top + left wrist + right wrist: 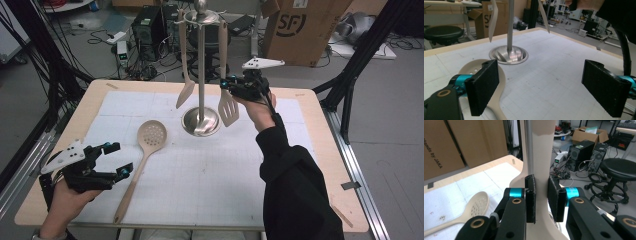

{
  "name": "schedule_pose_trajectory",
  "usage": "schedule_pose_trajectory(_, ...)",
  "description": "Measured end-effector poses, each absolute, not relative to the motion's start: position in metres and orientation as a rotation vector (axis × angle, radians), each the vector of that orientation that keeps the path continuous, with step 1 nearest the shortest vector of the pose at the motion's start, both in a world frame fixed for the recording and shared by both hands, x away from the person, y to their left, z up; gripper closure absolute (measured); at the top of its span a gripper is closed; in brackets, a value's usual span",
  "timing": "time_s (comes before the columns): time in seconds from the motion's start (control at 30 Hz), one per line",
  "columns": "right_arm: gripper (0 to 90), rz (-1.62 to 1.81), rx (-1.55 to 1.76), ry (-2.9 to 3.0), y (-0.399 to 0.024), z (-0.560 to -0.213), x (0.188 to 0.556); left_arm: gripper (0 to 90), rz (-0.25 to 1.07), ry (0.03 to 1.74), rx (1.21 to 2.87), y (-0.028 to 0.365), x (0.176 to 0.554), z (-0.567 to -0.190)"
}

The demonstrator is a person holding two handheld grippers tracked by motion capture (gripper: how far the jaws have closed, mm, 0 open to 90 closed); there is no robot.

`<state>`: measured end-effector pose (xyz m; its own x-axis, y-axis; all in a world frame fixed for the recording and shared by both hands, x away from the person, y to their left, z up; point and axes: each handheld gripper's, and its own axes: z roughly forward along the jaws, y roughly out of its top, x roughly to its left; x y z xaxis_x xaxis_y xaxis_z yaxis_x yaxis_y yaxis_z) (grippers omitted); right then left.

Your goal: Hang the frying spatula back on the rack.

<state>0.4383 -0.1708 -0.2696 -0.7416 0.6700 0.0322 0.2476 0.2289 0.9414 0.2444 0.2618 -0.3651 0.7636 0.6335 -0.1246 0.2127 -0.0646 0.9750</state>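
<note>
Holding the slotted spatula (228, 107) by its neck, my right gripper (231, 86) pinches it just above the blade while it hangs on the rack (201, 65), right of the pole. I judge a straight lift is needed to free the handle from its hook, keeping the blade off the rack's base. Left gripper (120, 159) sits spread wide, near left, beside the skimmer (150, 134) lying flat on the table (300, 100)

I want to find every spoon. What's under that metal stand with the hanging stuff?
The stand's round base sits on the white gridded mat. Whatever lies beneath the base is covered. A slotted turner and a spatula hang above the mat.
</note>
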Motion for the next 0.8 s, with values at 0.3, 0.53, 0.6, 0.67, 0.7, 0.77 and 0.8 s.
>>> schedule_pose_trajectory(0.3, 69.2, 1.534, 0.830, 2.090, -0.169, -0.267, 0.437, 15.1, 0.396, 0.689, 1.633, 0.262, 0.243, -0.365)
schedule_pose_trajectory(0.53, 54.6, 1.529, 0.841, 2.072, -0.176, -0.262, 0.431, 15.1, 0.396, 0.685, 1.639, 0.261, 0.244, -0.365)
schedule_pose_trajectory(0.6, 49.2, 1.525, 0.834, 2.066, -0.177, -0.259, 0.427, 15.1, 0.396, 0.687, 1.640, 0.261, 0.244, -0.365)
schedule_pose_trajectory(0.67, 42.1, 1.524, 0.815, 2.070, -0.176, -0.257, 0.423, 15.1, 0.396, 0.689, 1.638, 0.261, 0.244, -0.366)
schedule_pose_trajectory(0.7, 39.2, 1.519, 0.809, 2.073, -0.176, -0.256, 0.421, 15.1, 0.396, 0.689, 1.639, 0.261, 0.244, -0.366)
schedule_pose_trajectory(0.77, 33.9, 1.508, 0.785, 2.081, -0.175, -0.254, 0.417, 15.1, 0.395, 0.688, 1.640, 0.261, 0.245, -0.366)
schedule_pose_trajectory(0.8, 30.3, 1.506, 0.775, 2.079, -0.174, -0.253, 0.413, 15.1, 0.394, 0.688, 1.642, 0.261, 0.245, -0.366)
